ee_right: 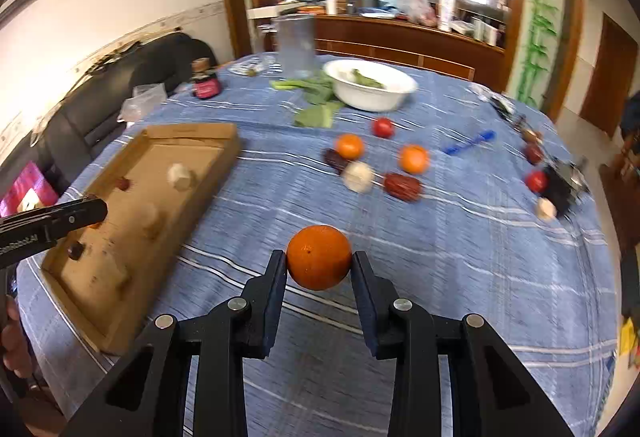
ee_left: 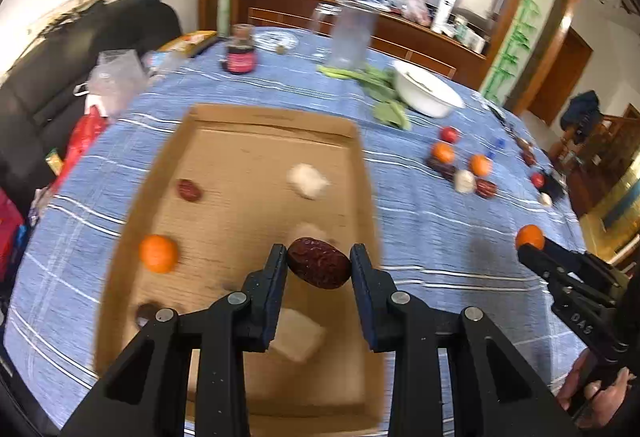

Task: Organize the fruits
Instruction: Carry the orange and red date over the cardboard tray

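Roughly: mid-task, both grippers loaded.
Left gripper (ee_left: 319,263): jaws pinch a date (ee_left: 319,263) by its sides, held over the near part of the box (ee_left: 276,117).
Right gripper (ee_right: 319,263): jaws pinch an orange (ee_right: 319,263), held above the cloth (ee_right: 460,277), right of the box and well apart from it.
Done: box already holds a small date (ee_left: 189,190), an orange (ee_left: 158,253), a white lump (ee_left: 307,180), a dark fruit near the left finger (ee_left: 146,311), plus pale blurry pieces I cannot identify.
Left: a loose cluster on the cloth, namely two oranges (ee_right: 349,146) (ee_right: 414,158), a date (ee_right: 402,186), a dark date (ee_right: 334,159), a white piece (ee_right: 358,176) and a red fruit (ee_right: 383,127); more red and white bits sit near the far right edge (ee_right: 536,181).
Progress guess: about half; the two held fruits are not yet released.
Held date axis: long axis runs across the jaws, upper-left to lower-right in the left view, roughly level; the pads grip its two ends.
Held orange axis: round, no long axis; a stem dimple seems to face the camera.
Box axis: long side runs away from the left camera.
Not fruit: bowl (ee_right: 370,83), greens (ee_right: 316,105), jar (ee_right: 206,79).
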Tool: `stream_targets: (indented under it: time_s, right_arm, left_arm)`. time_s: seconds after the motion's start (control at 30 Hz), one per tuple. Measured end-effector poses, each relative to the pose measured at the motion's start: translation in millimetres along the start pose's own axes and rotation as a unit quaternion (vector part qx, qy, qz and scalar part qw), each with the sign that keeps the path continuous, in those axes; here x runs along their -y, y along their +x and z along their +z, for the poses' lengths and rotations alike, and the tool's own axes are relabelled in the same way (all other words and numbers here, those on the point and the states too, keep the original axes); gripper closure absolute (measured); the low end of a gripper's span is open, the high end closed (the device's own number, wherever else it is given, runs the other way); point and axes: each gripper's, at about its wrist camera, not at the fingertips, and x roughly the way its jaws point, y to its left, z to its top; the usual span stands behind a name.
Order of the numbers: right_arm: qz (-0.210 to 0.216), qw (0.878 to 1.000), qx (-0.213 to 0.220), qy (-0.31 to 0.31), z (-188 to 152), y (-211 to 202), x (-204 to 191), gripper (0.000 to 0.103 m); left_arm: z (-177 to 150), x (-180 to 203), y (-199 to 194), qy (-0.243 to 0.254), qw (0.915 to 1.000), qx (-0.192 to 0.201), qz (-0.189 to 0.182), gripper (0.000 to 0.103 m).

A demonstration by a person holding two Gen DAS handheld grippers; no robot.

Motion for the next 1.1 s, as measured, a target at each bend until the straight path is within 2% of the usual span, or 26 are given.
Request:
stream_targets:
  time_s: [0.2, 0.43, 0.77, 1.1]
  right_arm:
    - [0.030, 0.999, -0.002, -0.026, 23.0, 22.0, -41.7, 0.067]
    - [0.064, 0.996, -0.009, -0.061, 52.0, 53.0, -90.5, 0.067]
    - [0.074, 0.993, -0.022, -0.092, 90.4, 113.9, -129.2, 0.067]
    - [0.061, 0.989, -0.031, -0.128, 98.5, 159.0, -144.3, 0.067]
  left_arm:
    - [5.3, -47.9, 2.9, -0.015, 0.9992, 0.002, 0.037, 0.072]
    - [8.8, -79.7, 17.6, -0.030, 0.9980, -0.014, 0.053, 0.072]
    - [22.2, -88.6, 46.9, -0.030, 0.9976, -0.036, 0.051, 0.072]
    - [27.6, -81.0, 72.3, -0.014, 0.9971, -0.054, 0.052, 0.072]
